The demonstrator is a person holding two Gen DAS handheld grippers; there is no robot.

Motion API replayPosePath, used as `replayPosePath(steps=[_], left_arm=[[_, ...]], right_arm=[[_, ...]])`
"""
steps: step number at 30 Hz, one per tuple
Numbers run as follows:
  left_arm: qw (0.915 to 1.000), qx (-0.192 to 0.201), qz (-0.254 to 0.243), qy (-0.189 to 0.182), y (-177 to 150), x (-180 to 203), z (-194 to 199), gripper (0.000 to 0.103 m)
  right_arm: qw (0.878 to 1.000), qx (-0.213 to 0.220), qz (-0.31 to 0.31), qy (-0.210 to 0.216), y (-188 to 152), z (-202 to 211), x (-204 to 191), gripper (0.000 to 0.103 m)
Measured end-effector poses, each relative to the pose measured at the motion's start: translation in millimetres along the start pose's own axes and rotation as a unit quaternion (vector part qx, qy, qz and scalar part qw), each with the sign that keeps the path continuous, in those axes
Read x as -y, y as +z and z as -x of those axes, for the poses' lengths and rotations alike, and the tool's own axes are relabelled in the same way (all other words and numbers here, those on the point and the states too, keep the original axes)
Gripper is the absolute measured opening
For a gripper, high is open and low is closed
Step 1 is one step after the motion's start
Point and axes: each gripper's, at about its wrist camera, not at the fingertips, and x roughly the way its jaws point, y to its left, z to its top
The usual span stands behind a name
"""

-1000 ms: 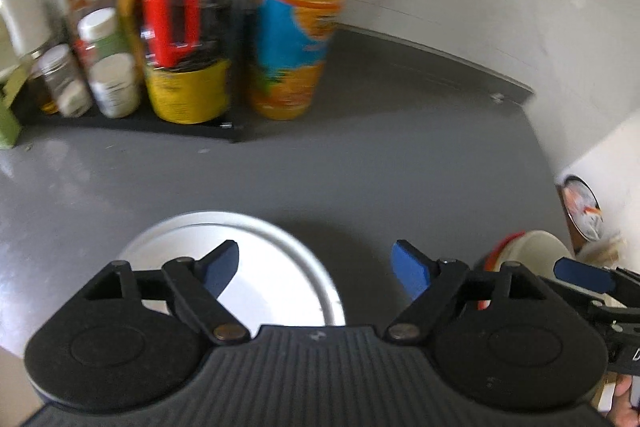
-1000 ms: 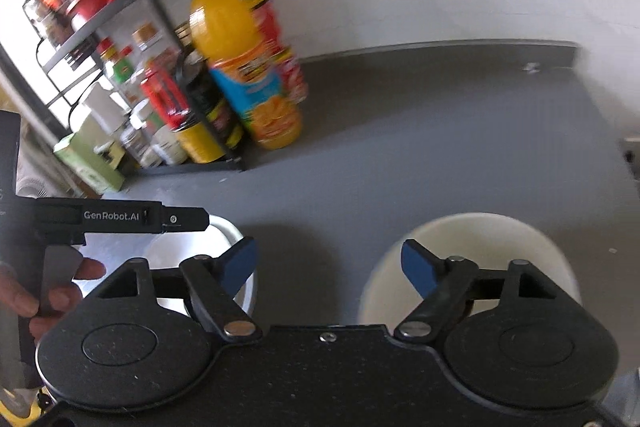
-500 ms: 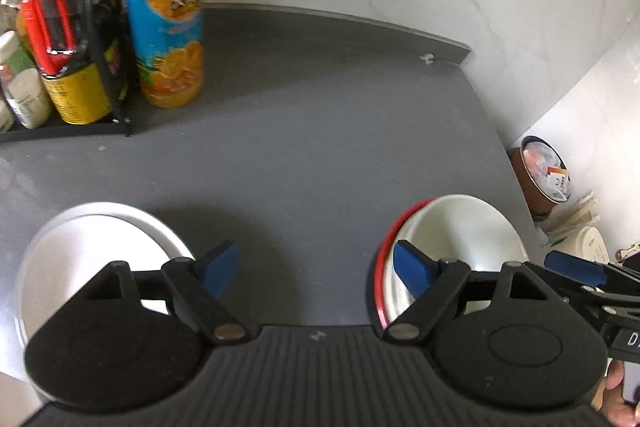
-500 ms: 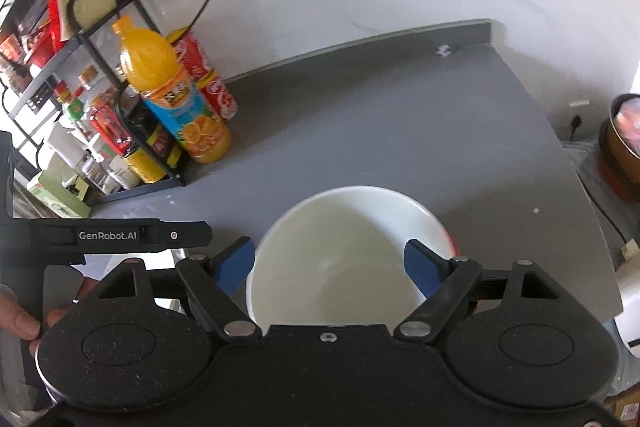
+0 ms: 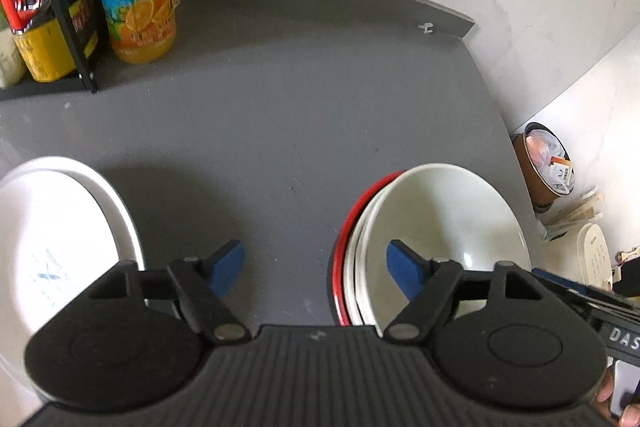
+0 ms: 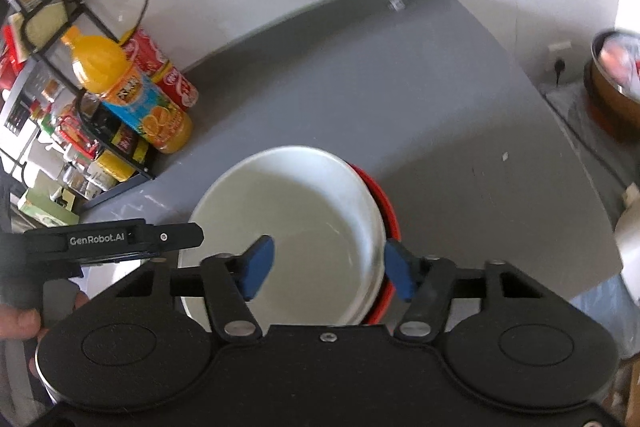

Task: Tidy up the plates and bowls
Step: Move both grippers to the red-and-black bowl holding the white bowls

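Bowls (image 6: 296,223) stacked near counter (image 5: 304,99) right edge; right gripper (image 6: 327,269) wide open straddling rim; left gripper (image 5: 316,269) open, empty; plate (image 5: 52,231) at left.

We see left gripper (image 5: 314,265): matte black body, ribbed top, two round discs, silver pivot screws, blue fingertips (image 5: 226,265). Right gripper (image 6: 326,267): same black build, smooth top, centre screw. White "GenRobot.AI" lettering beside it.

We see bright, even daylight, with soft shadows on the grey desk (image 5: 304,99) beside the white plate (image 5: 48,227) and bowl (image 6: 296,215). Fisheye bending curves the far wall, and the right-wrist view's right edge is smeared and overexposed.
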Motion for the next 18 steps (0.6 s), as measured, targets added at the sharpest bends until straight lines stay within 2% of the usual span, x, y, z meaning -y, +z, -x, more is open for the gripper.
replayPosePath(steps=[3, 5, 8, 18], left_arm=[[0.9999, -0.009, 0.008, -0.005, -3, 1, -8, 0.062], [0.9995, -0.020, 0.023, -0.004, -5, -1, -15, 0.049], [0.9986, -0.030, 0.041, -0.012, -8, -4, -23, 0.041], [0.9970, -0.040, 0.066, -0.012, -12, -2, -31, 0.032]], right_arm=[[1.000, -0.014, -0.019, 0.008, -2, -7, 11, 0.047], [1.000, -0.009, -0.020, 0.014, -2, -8, 13, 0.046], [1.000, -0.008, -0.021, 0.017, -1, -8, 15, 0.046], [0.999, -0.007, -0.044, 0.004, -1, -8, 26, 0.046]])
